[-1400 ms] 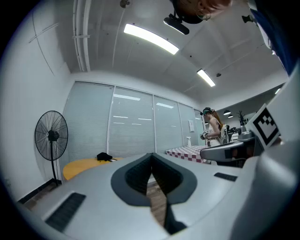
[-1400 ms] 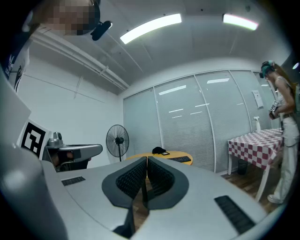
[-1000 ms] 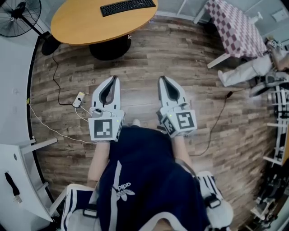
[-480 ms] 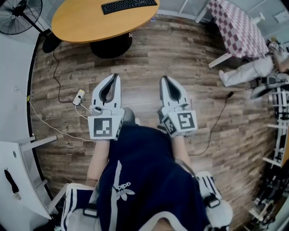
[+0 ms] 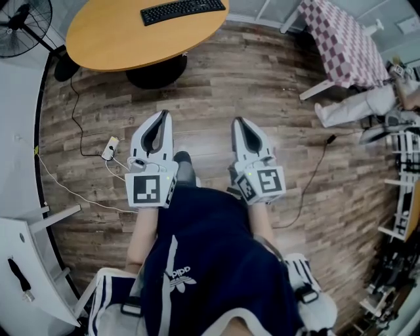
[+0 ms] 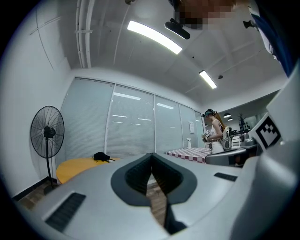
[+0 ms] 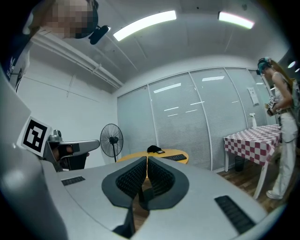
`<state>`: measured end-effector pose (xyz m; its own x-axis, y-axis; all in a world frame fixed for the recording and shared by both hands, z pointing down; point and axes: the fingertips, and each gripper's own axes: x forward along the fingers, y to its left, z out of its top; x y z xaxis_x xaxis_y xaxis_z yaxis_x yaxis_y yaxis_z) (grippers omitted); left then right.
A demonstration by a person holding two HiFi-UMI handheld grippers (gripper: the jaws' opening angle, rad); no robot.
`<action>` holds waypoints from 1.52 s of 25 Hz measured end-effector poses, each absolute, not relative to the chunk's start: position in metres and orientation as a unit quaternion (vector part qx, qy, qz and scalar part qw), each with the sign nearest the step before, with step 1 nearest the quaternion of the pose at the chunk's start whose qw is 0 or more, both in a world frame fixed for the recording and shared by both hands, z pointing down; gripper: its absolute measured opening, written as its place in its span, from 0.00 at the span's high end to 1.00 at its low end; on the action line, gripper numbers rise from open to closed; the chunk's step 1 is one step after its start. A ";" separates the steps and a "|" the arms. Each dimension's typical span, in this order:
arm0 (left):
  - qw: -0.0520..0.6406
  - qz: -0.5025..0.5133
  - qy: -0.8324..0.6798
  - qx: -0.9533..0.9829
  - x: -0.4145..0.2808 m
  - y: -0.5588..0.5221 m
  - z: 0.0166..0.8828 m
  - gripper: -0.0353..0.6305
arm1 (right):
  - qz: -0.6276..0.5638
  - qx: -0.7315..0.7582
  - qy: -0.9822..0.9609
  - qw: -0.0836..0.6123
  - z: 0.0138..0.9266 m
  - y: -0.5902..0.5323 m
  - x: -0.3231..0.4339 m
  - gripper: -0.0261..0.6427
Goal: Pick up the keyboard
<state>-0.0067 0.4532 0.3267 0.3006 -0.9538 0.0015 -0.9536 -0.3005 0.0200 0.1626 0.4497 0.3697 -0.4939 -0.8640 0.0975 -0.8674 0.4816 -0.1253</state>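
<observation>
A black keyboard lies on the far side of a round yellow table at the top of the head view. It is well ahead of both grippers. My left gripper and right gripper are held side by side over the wood floor, both pointing toward the table. Each is shut, with nothing between its jaws. In the right gripper view the keyboard shows just beyond the closed right gripper. The left gripper view shows the closed left gripper and the table, but no keyboard.
A standing fan is left of the table, and a small black thing lies on it. A power strip with cables is on the floor at left. A checkered table and a person are at right.
The table and floor have slid a little in the head view. A shoe has come into sight between the grippers. Both grippers stay shut and side by side.
</observation>
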 end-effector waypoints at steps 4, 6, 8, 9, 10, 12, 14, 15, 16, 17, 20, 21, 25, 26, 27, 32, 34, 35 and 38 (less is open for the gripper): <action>0.017 -0.010 -0.589 0.808 -0.019 0.406 0.327 0.94 | 0.082 0.504 -0.860 0.016 0.368 0.407 0.152 0.95; 0.016 -0.013 -0.584 0.812 -0.025 0.381 0.323 0.94 | 0.084 0.504 -0.859 0.019 0.366 0.384 0.145 0.95; 0.010 -0.009 -0.575 0.818 -0.031 0.357 0.319 0.94 | 0.083 0.506 -0.858 0.021 0.362 0.362 0.138 0.95; 0.008 -0.006 -0.572 0.820 -0.034 0.346 0.317 0.94 | 0.082 0.508 -0.857 0.021 0.359 0.351 0.135 0.95; 0.007 -0.002 -0.570 0.822 -0.038 0.336 0.317 0.94 | 0.081 0.511 -0.856 0.020 0.356 0.341 0.132 0.95; 0.008 0.005 -0.568 0.823 -0.047 0.317 0.318 0.94 | 0.081 0.518 -0.852 0.017 0.353 0.321 0.128 0.95; 0.011 0.010 -0.567 0.824 -0.052 0.301 0.321 0.94 | 0.084 0.522 -0.849 0.016 0.355 0.305 0.126 0.95; 0.010 0.012 -0.565 0.825 -0.054 0.295 0.323 0.94 | 0.085 0.524 -0.848 0.016 0.356 0.299 0.125 0.95; 0.011 0.014 -0.563 0.826 -0.056 0.290 0.325 0.94 | 0.086 0.525 -0.846 0.014 0.357 0.294 0.125 0.95; 0.013 0.017 -0.561 0.827 -0.058 0.285 0.328 0.94 | 0.087 0.528 -0.845 0.012 0.357 0.290 0.124 0.95; 0.021 0.022 -0.559 0.829 -0.064 0.275 0.334 0.94 | 0.090 0.533 -0.841 0.007 0.356 0.283 0.121 0.95; 0.024 0.022 -0.559 0.828 -0.065 0.273 0.336 0.94 | 0.091 0.534 -0.841 0.007 0.357 0.282 0.121 0.95; 0.029 0.026 -0.560 0.828 -0.065 0.261 0.342 0.94 | 0.087 0.537 -0.839 0.010 0.358 0.273 0.124 0.95; 0.030 0.026 -0.560 0.828 -0.064 0.258 0.342 0.94 | 0.087 0.539 -0.838 0.010 0.359 0.271 0.125 0.95; 0.030 0.025 -0.560 0.828 -0.063 0.254 0.342 0.94 | 0.088 0.540 -0.837 0.009 0.359 0.268 0.127 0.95; 0.027 0.025 -0.562 0.826 -0.053 0.230 0.342 0.94 | 0.092 0.540 -0.837 0.008 0.362 0.243 0.139 0.95; 0.028 0.020 -0.567 0.823 -0.049 0.218 0.341 0.94 | 0.093 0.535 -0.840 0.008 0.364 0.228 0.142 0.95; 0.029 0.017 -0.571 0.820 -0.048 0.211 0.340 0.94 | 0.094 0.531 -0.842 0.009 0.365 0.218 0.143 0.95; 0.030 0.021 -0.587 0.809 -0.045 0.187 0.340 0.94 | 0.093 0.515 -0.852 0.013 0.365 0.186 0.146 0.95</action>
<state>-0.0453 0.1871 0.3402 0.3108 -0.9479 0.0698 -0.9505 -0.3099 0.0243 0.1459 0.1859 0.3645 -0.4700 -0.8748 0.1176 -0.8796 0.4531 -0.1446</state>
